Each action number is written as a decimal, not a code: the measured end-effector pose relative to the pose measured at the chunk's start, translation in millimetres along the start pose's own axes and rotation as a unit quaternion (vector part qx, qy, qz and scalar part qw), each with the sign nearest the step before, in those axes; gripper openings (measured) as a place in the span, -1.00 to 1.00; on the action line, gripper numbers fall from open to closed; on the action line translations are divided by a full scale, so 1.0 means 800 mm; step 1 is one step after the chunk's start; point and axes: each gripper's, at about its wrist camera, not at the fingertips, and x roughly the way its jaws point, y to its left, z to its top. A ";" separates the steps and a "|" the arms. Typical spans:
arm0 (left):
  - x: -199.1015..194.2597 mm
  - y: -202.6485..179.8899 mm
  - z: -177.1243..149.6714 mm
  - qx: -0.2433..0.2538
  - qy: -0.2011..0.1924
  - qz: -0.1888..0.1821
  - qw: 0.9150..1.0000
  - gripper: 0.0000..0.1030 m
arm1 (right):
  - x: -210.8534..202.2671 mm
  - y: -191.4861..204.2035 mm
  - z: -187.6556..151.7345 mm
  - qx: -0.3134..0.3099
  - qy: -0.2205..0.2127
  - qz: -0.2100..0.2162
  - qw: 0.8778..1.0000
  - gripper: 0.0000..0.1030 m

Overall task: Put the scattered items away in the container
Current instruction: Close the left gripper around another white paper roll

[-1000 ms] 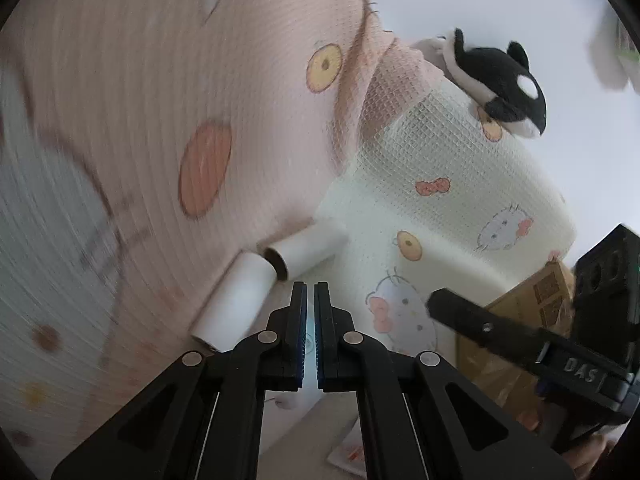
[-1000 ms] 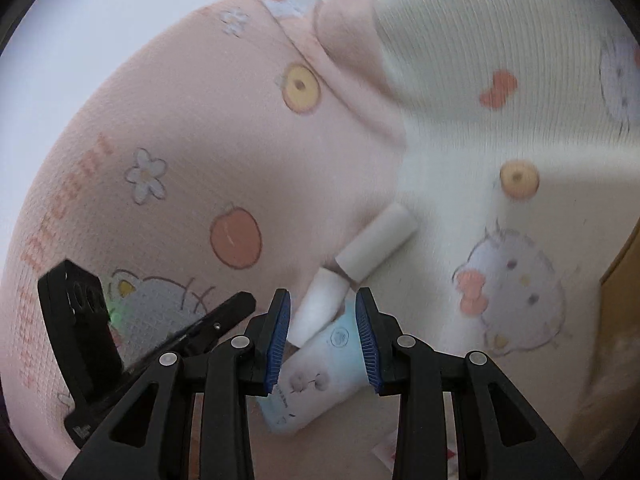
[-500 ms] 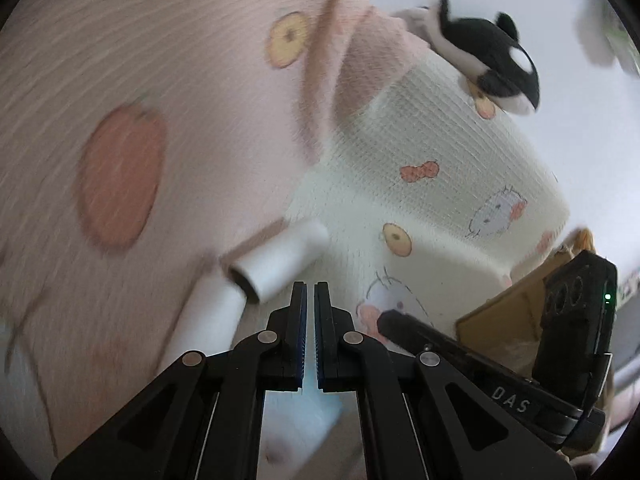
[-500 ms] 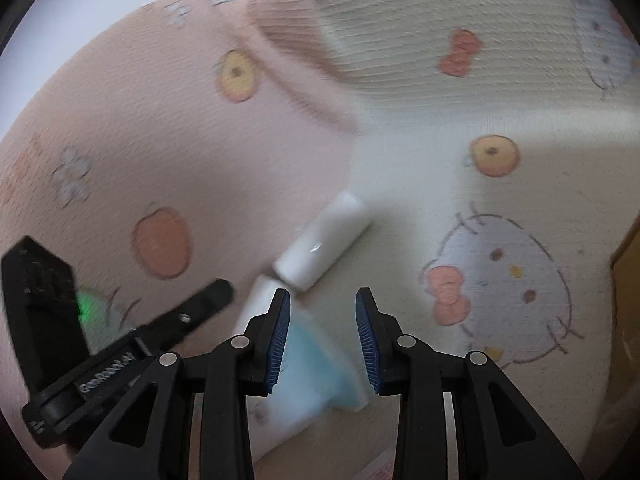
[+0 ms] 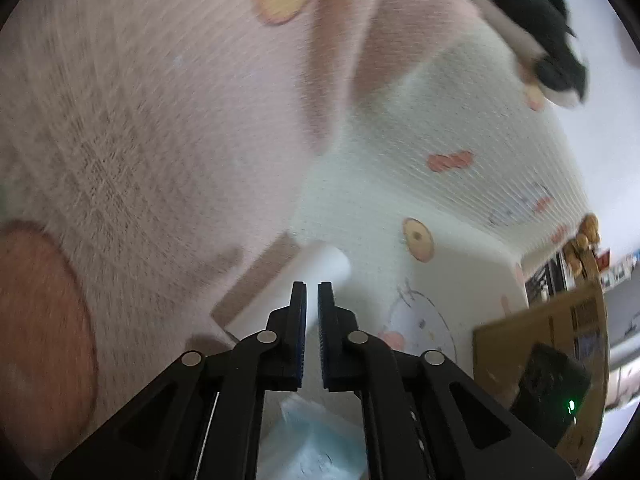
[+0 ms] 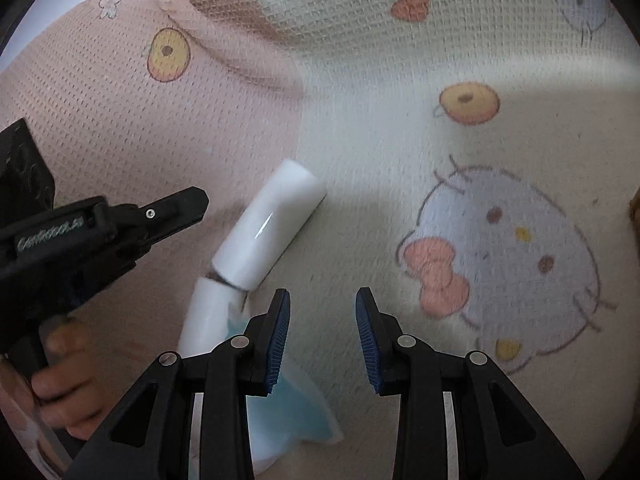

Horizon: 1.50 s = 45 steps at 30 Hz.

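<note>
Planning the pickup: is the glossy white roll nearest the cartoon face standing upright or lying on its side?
Lying on its side: the glossy white roll rests lengthwise on the pink-and-cream printed blanket.

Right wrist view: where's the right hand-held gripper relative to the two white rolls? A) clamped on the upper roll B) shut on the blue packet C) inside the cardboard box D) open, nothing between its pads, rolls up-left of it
D: the right hand-held gripper stands open over bare blanket, with the white rolls up-left of its pads.
</note>
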 end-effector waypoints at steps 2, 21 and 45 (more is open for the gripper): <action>0.012 0.016 0.004 -0.039 0.017 -0.018 0.999 -0.76 | 0.004 0.001 0.001 0.001 0.005 0.011 1.000 -0.41; 0.069 -0.038 -0.016 0.072 0.142 0.010 0.987 -0.06 | 0.005 -0.020 0.002 0.026 0.016 0.045 0.999 -0.41; 0.115 -0.073 -0.058 -0.024 0.200 -0.055 0.978 0.06 | -0.020 -0.069 0.012 0.081 0.031 0.028 0.996 -0.09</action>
